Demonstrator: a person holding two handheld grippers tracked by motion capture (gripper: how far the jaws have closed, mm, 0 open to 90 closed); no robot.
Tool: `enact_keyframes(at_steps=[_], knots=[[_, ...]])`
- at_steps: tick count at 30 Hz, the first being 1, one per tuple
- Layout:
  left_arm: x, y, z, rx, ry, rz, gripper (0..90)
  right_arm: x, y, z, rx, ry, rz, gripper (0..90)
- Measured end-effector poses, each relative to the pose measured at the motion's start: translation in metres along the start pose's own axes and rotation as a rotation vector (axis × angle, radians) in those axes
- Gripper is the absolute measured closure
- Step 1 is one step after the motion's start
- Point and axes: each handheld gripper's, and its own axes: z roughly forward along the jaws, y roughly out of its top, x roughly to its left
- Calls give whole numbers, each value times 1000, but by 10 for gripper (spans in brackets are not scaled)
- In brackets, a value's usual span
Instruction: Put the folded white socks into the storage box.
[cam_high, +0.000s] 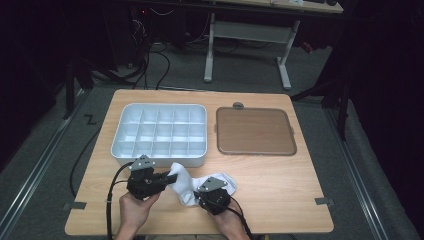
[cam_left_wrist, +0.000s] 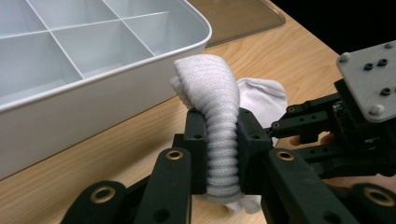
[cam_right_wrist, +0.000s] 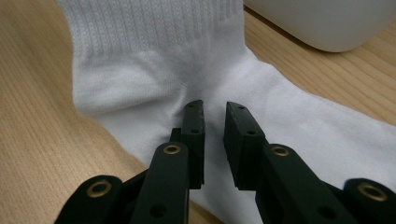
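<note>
A white sock (cam_high: 187, 189) lies crumpled on the wooden table near its front edge, just in front of the white tray. My left gripper (cam_high: 174, 176) is shut on the sock's ribbed cuff (cam_left_wrist: 219, 93), which stands up out of the jaws (cam_left_wrist: 223, 116). My right gripper (cam_high: 199, 192) meets the sock from the other side. Its jaws (cam_right_wrist: 213, 106) stand close together on the smooth part of the sock (cam_right_wrist: 289, 121), and creases run into the tips. A hand holds each gripper.
A white tray (cam_high: 116, 145) with several empty compartments sits behind the sock, its wall (cam_left_wrist: 93, 107) close to the left gripper. A brown lid (cam_high: 255, 131) lies to its right. Bare wood extends to the right and along the front edge.
</note>
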Motion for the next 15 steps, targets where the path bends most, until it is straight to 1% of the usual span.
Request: enact_keyframes(at_steps=[1, 3, 4, 8, 9, 11, 12, 15], knots=[[-1, 0, 0, 0, -1, 0, 775, 1, 1, 0, 8, -1, -1, 786], [-3, 0, 0, 3, -8, 4, 774, 1, 2, 2, 1, 3, -4, 786], [-4, 1, 1, 2, -10, 4, 775, 2, 3, 2, 7, 2, -6, 786], [-8, 1, 2, 6, -16, 10, 774, 4, 5, 4, 6, 10, -11, 786], [-8, 1, 2, 10, -17, 18, 774, 5, 6, 5, 7, 10, -11, 786], [-9, 2, 3, 10, -22, 13, 774, 6, 7, 6, 8, 13, -11, 786], [-10, 2, 4, 9, -25, 4, 774, 6, 7, 6, 8, 13, -11, 786], [-10, 2, 6, 13, -28, 4, 775, 8, 9, 8, 3, 19, -10, 786]])
